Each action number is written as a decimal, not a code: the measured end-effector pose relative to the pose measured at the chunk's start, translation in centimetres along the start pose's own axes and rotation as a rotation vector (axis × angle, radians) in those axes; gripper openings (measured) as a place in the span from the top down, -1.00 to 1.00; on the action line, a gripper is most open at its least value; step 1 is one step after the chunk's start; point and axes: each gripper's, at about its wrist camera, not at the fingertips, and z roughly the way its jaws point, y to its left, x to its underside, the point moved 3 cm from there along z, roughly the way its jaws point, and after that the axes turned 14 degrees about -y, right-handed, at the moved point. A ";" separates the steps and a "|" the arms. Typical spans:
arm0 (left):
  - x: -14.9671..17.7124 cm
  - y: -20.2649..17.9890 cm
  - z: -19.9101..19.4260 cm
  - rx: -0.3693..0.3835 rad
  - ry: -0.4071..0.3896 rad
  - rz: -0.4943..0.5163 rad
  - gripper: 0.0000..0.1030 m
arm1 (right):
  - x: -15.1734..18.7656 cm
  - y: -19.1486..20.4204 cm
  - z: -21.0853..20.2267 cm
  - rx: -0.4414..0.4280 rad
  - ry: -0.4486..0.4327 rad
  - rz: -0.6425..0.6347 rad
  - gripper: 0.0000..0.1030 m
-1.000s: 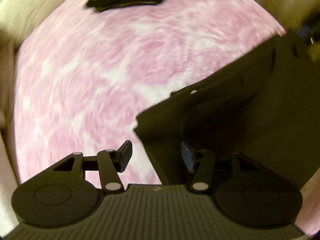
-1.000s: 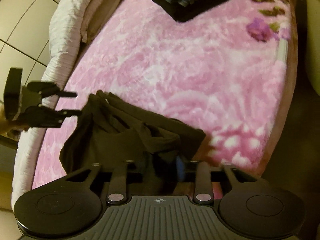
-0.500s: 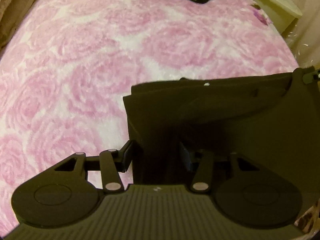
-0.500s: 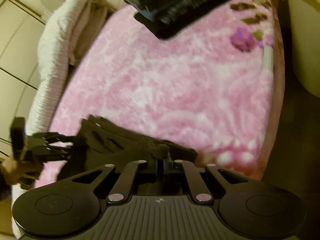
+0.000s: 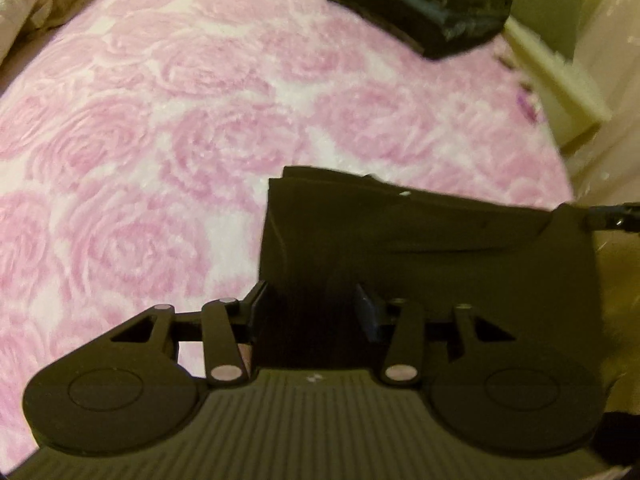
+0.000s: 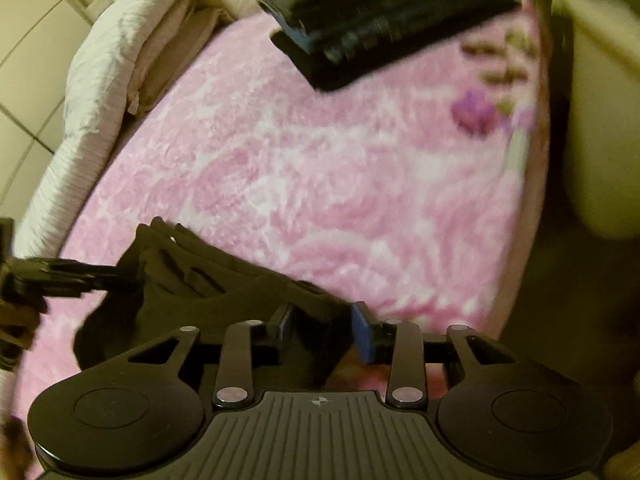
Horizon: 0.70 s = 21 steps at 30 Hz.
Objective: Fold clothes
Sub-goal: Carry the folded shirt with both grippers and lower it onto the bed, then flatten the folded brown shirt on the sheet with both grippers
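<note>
I have the dark brown folded garment (image 5: pixel 420 248) at the near edge of the pink rose-patterned blanket (image 5: pixel 168 128). Both the left gripper (image 5: pixel 310 312) and the right gripper (image 6: pixel 322 330) stand wide, each apparently straddling cloth. I'd close on all layers together, then lift evenly.

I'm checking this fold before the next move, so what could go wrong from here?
Both the left gripper and right gripper are open around the dark garment, so a shallow bite could catch only the top layer and undo the fold. The garment lies near the edge of the pink blanket, so a pull could drag it off.
</note>
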 end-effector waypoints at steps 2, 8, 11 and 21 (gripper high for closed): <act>0.3 -0.8 -0.7 0.032 -0.026 -0.014 0.20 | -0.1 1.5 -1.2 0.001 -0.051 -0.079 0.30; 0.8 -3.2 4.3 0.069 0.021 0.059 0.24 | 1.8 5.3 0.5 -0.111 -0.023 -0.212 0.30; 0.6 -3.4 6.2 0.063 0.023 0.072 0.22 | 2.8 4.6 2.8 -0.102 0.016 -0.238 0.30; 1.0 -1.8 2.2 0.003 -0.015 -0.004 0.34 | 1.3 1.0 2.6 -0.016 0.002 -0.157 0.35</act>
